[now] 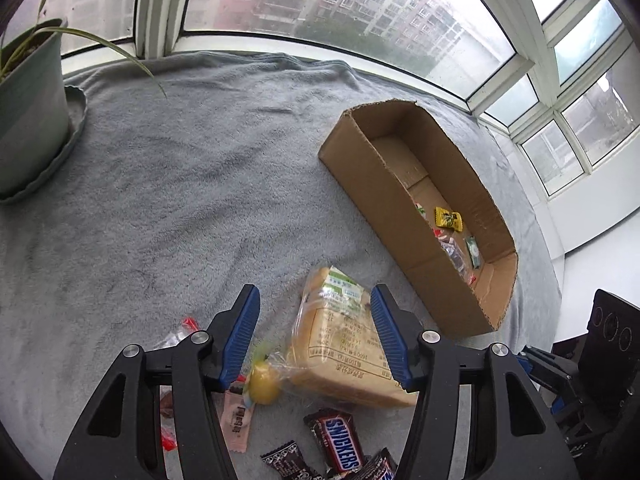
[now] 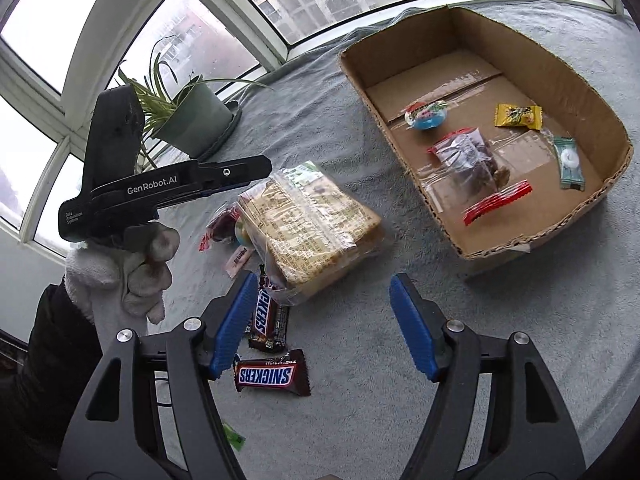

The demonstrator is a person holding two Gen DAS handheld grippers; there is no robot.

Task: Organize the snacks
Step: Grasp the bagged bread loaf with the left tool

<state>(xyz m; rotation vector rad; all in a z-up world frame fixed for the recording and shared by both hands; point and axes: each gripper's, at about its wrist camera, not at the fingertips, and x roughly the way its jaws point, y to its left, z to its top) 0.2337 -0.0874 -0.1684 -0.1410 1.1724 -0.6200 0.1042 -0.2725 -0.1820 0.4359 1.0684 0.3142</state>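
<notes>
left claw [image 1: 316, 334]: released, jaws wide, straddling the bread bag, no contact visible
right claw [image 2: 322, 326]: released, hovering over the tabletop [image 2: 360, 420]
Snickers bars [image 2: 272, 376]: on grey cloth at 7 o'clock of the right claw
bread bag [image 2: 308, 232]: flat on cloth, 9 o'clock of the box
cardboard box [image 2: 576, 80]: holds yellow candy [image 2: 518, 116], red packet [image 2: 498, 202], clear bag [image 2: 468, 156]
plant pot [image 1: 28, 112]: far 10 o'clock

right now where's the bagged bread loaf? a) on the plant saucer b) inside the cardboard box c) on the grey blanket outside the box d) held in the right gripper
c: the bread loaf lies on the grey blanket, left of the cardboard box.
</notes>
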